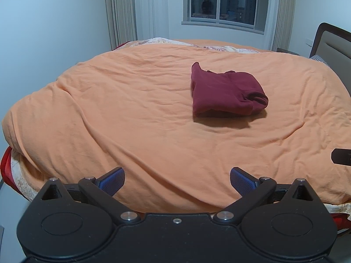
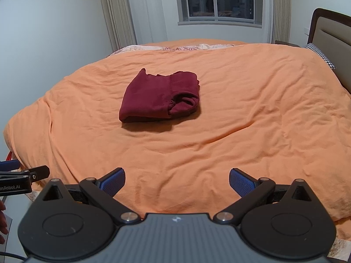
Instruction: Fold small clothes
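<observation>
A dark red garment (image 1: 226,92) lies folded into a compact bundle on the orange duvet (image 1: 131,118); the right wrist view has the same garment (image 2: 160,97) left of centre on the duvet (image 2: 241,120). My left gripper (image 1: 177,180) hovers over the near edge of the bed, well short of the garment, open with nothing between its blue pads (image 1: 114,180). My right gripper (image 2: 177,180) is likewise open and empty at the near edge. Part of the left gripper (image 2: 19,178) shows at the far left of the right wrist view.
A window (image 1: 223,0) with curtains (image 1: 122,11) is on the far wall. A padded headboard (image 2: 329,41) and a checked pillow (image 2: 322,55) stand at the right. A patterned blanket (image 2: 179,47) shows along the bed's far edge. A hand (image 2: 2,219) is at the left edge.
</observation>
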